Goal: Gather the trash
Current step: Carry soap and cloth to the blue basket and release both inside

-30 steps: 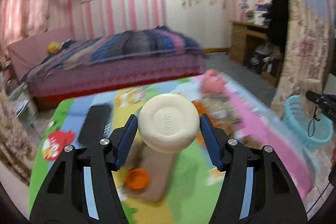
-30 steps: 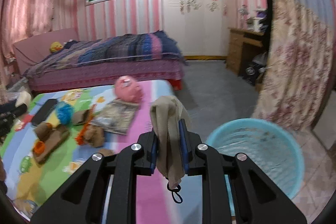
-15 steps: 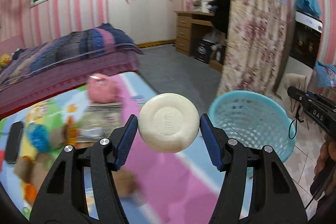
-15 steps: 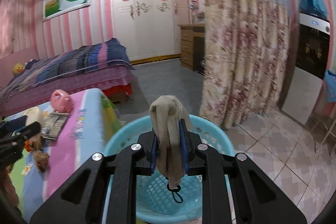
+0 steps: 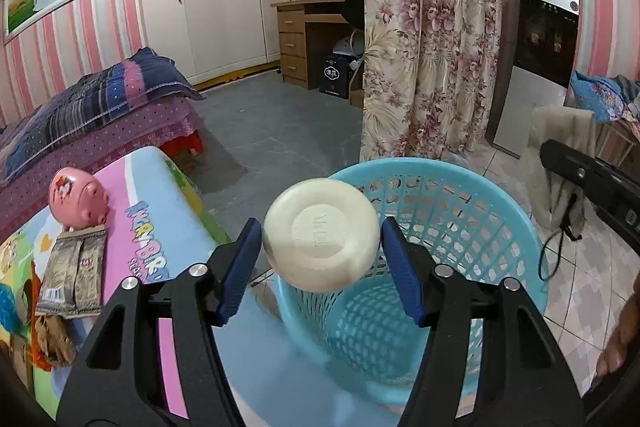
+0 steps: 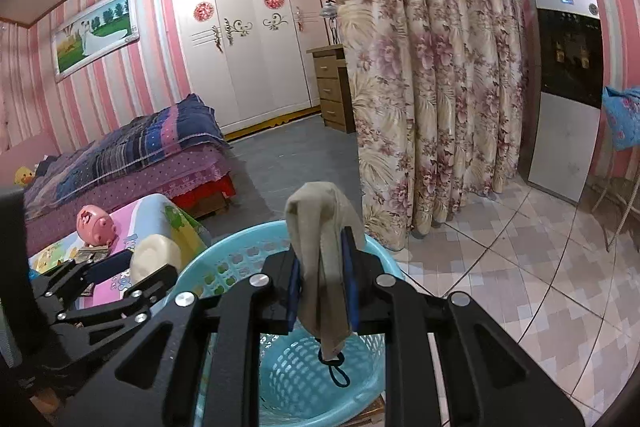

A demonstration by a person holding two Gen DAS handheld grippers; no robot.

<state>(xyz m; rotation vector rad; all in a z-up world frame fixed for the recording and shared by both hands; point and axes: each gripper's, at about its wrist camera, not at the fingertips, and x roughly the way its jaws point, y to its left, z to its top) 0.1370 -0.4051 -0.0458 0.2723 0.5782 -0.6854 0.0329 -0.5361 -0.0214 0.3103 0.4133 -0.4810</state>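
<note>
A round cream disc [image 5: 320,239] sits between the blue pads of my left gripper [image 5: 321,227], whose jaws are opening; a thin gap shows on each side of the disc. It hangs over the near rim of the light blue plastic basket [image 5: 460,187]. My right gripper [image 6: 320,259] is shut on a beige cloth [image 6: 320,223] with a black loop dangling, right above the basket [image 6: 224,255]. From the right wrist view the left gripper [image 6: 136,267] and the disc [image 6: 154,255] are at the basket's left rim.
A colourful mat [image 5: 160,219] lies left of the basket with a pink piggy bank [image 5: 78,197], a flat packet [image 5: 74,275] and crumpled brown scraps [image 5: 54,339]. A floral curtain [image 5: 432,47] hangs behind the basket, with a bed [image 5: 100,107] at far left.
Both grippers swung right from the mat to the blue basket. The left jaws have spread slightly away from the disc. The right gripper keeps its hold on the cloth.
</note>
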